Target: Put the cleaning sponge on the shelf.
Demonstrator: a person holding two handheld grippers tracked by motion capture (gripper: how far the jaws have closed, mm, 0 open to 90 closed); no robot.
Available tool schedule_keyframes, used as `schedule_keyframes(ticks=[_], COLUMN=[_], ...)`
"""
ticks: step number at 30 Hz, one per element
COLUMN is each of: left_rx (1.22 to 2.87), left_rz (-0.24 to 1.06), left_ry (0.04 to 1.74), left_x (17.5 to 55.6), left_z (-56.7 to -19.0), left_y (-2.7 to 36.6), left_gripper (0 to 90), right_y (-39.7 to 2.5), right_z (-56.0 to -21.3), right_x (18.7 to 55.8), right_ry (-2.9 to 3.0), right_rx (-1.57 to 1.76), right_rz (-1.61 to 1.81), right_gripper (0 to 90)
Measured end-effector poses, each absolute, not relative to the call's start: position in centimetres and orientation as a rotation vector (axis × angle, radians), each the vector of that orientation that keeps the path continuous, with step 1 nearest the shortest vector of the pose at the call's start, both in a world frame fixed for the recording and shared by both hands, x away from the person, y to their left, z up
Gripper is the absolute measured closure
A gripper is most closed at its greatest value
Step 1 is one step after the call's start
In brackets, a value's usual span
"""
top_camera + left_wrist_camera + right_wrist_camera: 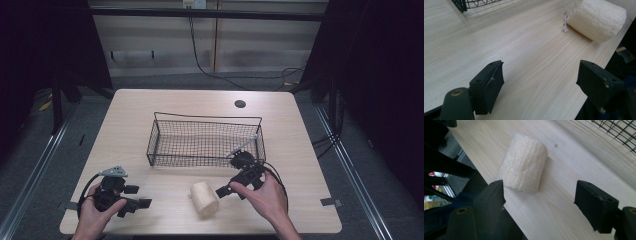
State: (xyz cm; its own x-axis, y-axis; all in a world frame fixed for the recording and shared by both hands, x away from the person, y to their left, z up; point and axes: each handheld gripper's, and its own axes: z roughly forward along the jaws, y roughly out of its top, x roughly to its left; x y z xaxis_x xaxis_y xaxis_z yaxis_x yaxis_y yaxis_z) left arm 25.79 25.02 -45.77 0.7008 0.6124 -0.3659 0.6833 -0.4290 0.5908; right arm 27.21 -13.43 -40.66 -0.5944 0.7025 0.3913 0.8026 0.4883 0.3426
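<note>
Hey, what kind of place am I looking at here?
Probably a lab or recording station, not a home: a bare wooden table ringed by dark curtains, handheld grippers, left and right, and staged props, a wire basket and a loofah.

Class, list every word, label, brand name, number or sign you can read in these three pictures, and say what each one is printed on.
None: no readable text anywhere.
Loofah roll: plain, with no tag or print.
Wire basket: bare black mesh, no label.
Table: plain wood grain, with a dark round hole near the far edge, unmarked.
Left gripper and right gripper: black parts with no legible marking.
</note>
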Motion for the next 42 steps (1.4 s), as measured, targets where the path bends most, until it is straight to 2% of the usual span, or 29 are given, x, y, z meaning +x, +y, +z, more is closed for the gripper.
schedule_keyframes(ticks=[8, 11, 23, 42], left_rx=[2.161, 2.161, 2.151, 2.157], left_rz=[-0.123, -0.123, -0.118, -0.12], left_ry=[0.986, 0.986, 0.986, 0.981], left_x=[25.8, 25.8, 25.8, 25.8], left_z=[-45.8, -45.7, -45.7, -45.6], left_y=[25.0, 25.0, 25.1, 25.1], left_gripper=[20.9, 20.9, 20.8, 20.7], right_y=[-11.8, -11.3, -8.7, -5.5], right_z=[-41.0, -41.0, -41.7, -43.6], right_x=[27.7, 27.9, 28.6, 29.3], right_ry=[-2.55, -2.564, -2.592, -2.586], right_rx=[-1.276, -1.262, -1.257, -1.23], right_rz=[-0.647, -0.626, -0.484, -0.358], right_gripper=[26.1, 30.0, 25.4, 23.8])
